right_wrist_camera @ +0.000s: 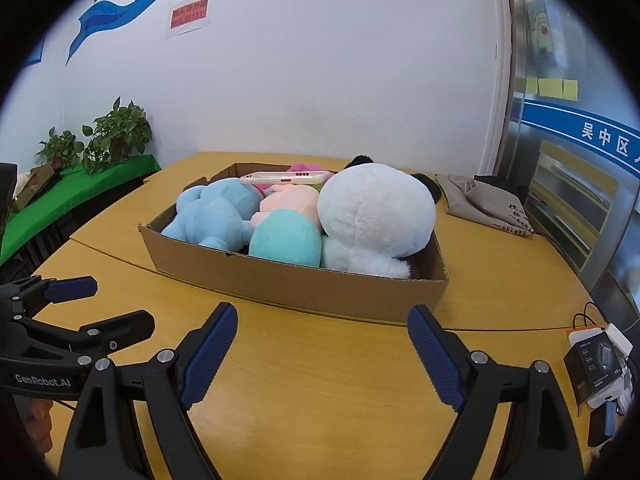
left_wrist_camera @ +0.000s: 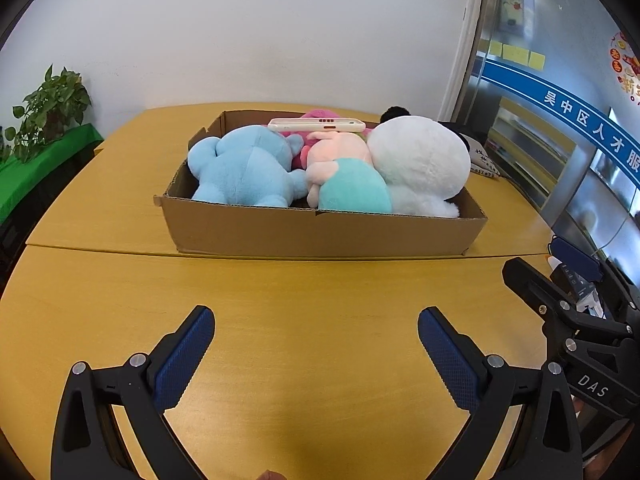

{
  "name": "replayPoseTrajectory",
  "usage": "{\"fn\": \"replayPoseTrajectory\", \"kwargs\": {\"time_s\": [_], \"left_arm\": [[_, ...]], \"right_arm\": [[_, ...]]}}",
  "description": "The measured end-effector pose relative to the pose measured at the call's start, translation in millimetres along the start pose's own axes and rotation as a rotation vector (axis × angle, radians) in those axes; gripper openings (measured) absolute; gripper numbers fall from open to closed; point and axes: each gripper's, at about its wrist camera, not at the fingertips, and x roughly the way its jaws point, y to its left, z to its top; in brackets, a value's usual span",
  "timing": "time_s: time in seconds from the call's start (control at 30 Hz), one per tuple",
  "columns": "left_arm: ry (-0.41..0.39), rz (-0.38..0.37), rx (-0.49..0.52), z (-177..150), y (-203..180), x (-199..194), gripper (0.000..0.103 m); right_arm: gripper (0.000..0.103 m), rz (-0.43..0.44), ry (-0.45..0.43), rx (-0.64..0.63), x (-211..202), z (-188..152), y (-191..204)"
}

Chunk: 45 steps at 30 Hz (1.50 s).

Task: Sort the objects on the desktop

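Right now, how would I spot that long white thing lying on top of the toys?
Find the cardboard box on the yellow table, packed with plush toys. At its far side, a slim white phone-like object lies flat across the blue plush and the pink plush. It is the only hard, thin, straight-edged thing among soft, rounded toys.

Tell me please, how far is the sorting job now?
Mostly done, it seems: the blue plush, pink plush, panda plush and a white case on top lie in the cardboard box. In hand: nothing; the left gripper and right gripper are open over bare table. Perhaps left: the small boxes at the table edge.
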Motion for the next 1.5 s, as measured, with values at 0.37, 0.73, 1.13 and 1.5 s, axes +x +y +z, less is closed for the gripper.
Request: {"fn": "replayPoseTrajectory", "kwargs": {"time_s": [0.37, 0.73, 1.13, 1.5], "left_arm": [[-0.012, -0.008, -0.013, 1, 3, -3, 0.103], [-0.014, -0.003, -0.001, 2, 4, 1, 0.103], [-0.016, 0.012, -0.001, 4, 3, 3, 0.103], [0.003, 0.010, 0.002, 2, -2, 7, 0.103]], "right_arm": [[0.087, -0.003, 0.004, -0.015, -6, -1, 4], [0.087, -0.007, 0.018, -0.019, 4, -2, 7], [0.087, -0.013, 0.025, -0.018, 9, -3, 1], [0.087, -0.017, 0.025, -0.013, 9, -5, -3]]}}
